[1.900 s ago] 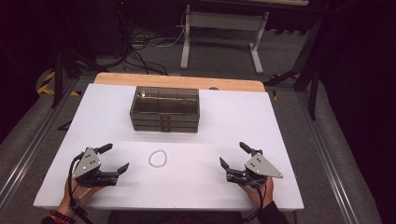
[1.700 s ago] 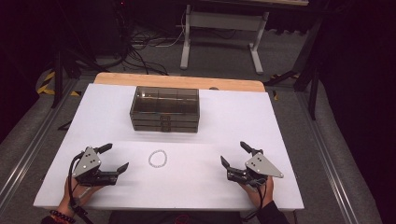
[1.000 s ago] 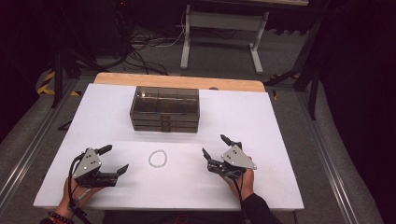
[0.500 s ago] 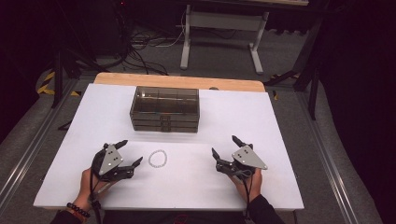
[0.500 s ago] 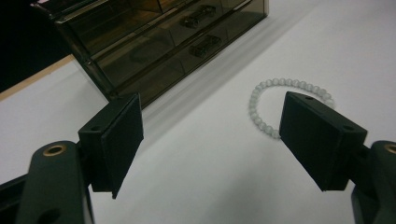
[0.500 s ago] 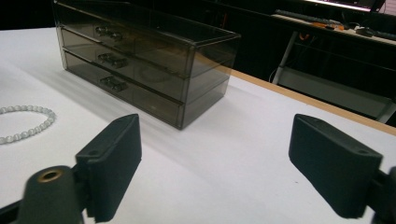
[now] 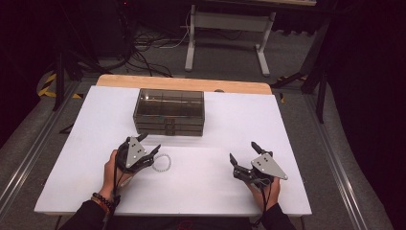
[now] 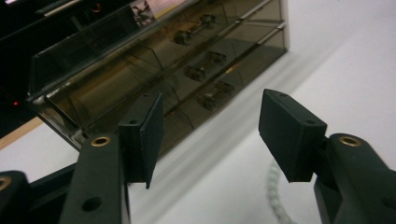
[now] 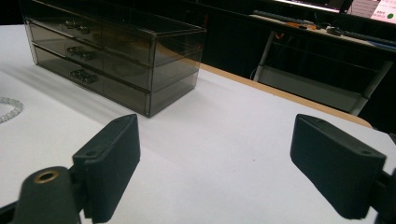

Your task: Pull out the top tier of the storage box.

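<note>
I am bringing the left tongs (image 7: 152, 154) onto the bead bracelet (image 7: 163, 163), which is lying on the desk just beside their tips. Their jaws have just been closing, half open now, gripping nothing; the beads (image 8: 275, 189) are peeking out under one jaw. I should be lowering and centring before squeezing. The right tongs (image 7: 243, 160) are standing open and empty, well apart. Beyond both sits a smoky drawer box (image 7: 169, 111) on the white desk (image 7: 67, 158), with a dark room behind.

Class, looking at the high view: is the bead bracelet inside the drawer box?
No, the bead bracelet lies on the white table, in front of the drawer box.
</note>
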A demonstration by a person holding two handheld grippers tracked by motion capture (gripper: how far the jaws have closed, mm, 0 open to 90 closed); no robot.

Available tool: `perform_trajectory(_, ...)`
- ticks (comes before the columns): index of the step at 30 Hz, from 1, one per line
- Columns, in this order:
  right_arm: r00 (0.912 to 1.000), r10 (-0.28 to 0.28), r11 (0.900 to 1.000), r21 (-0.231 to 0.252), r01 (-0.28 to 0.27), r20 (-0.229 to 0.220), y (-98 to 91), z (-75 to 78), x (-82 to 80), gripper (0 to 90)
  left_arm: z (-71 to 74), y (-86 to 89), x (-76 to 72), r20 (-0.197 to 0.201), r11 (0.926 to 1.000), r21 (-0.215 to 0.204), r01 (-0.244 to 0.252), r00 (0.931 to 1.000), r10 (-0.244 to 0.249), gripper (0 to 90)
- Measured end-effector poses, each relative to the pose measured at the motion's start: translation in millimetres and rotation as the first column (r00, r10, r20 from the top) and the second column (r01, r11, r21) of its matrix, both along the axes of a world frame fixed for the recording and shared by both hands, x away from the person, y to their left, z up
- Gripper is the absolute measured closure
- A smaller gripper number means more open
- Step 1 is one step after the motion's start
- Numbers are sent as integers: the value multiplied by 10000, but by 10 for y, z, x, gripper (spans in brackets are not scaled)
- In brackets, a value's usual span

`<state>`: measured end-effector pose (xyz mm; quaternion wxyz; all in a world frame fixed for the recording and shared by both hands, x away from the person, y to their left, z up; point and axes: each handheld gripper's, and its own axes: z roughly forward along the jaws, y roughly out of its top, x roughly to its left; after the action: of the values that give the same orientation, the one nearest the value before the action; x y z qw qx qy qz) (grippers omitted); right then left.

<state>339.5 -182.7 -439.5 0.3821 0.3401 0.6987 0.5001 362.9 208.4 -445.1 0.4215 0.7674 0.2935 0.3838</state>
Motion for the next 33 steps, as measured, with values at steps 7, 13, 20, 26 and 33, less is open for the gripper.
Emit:
perform_trajectory(7,10000,15,9999,-128,-15,-10,30,-10,15,167,-8,-37,108,657,9992,310,-232,9976,211,437)
perform_trajectory(13,9999,-135,9995,-276,136,12,29,-9,19,172,-32,-140,222,1066,9981,422,-445,9935,398,477)
perform_trajectory(20,9998,-181,9994,-300,182,20,15,-1,19,176,-28,-248,285,1532,9964,479,-704,9862,623,520)
perform_trajectory(26,9999,-131,9993,-343,131,-14,11,-6,26,179,-27,-309,316,1830,9934,705,-900,9802,758,543)
perform_trajectory(33,10000,-35,9990,-438,34,-12,24,-9,22,188,-39,-363,345,2095,9887,1068,-1056,9744,815,610)
